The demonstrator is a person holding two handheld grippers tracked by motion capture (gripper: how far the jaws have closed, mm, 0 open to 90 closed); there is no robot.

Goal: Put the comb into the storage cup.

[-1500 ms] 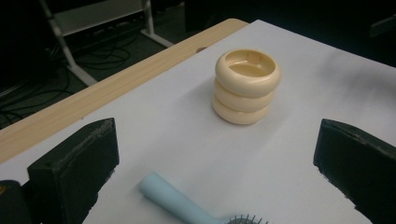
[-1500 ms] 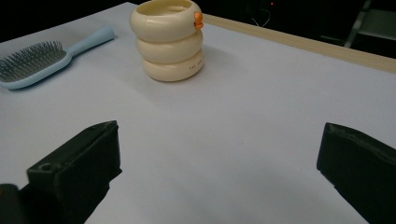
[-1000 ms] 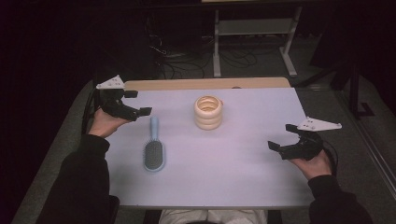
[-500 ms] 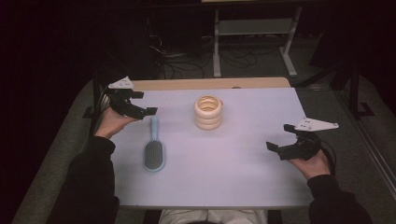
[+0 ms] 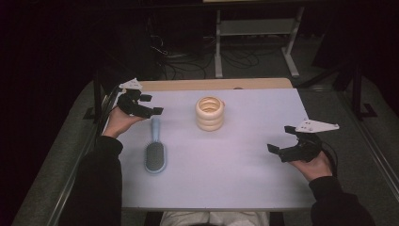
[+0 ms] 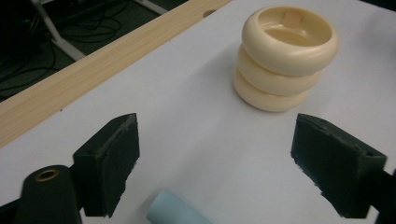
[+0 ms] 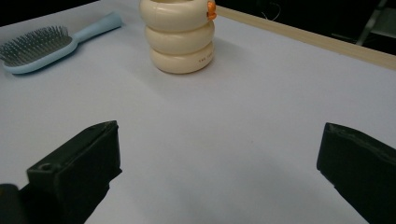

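A light-blue hairbrush (image 5: 155,153) lies on the white table (image 5: 244,169), bristles up, handle pointing away from me. My left gripper (image 5: 151,105) hovers just above the handle's far end. In the left gripper view the handle tip (image 6: 175,207) shows low between the jaws of this gripper (image 6: 215,158). The jaws have just been closing a little, but the pads stand wide and clear of the handle. A cream holder of three stacked rings (image 5: 210,113) stands at mid table. My right gripper (image 5: 281,139) rests open at the right with nothing between its jaws.
A wooden strip (image 5: 211,84) runs along the table's far edge. Beyond it on the dark floor are cables and a metal stand (image 5: 254,28). The holder (image 7: 182,37) has a small orange piece (image 7: 211,9) at its rim. Dark sleeves come in from below.
My left hand has moved right and down, from the table's left edge to the far end of the brush handle. The right hand has stayed where it was.
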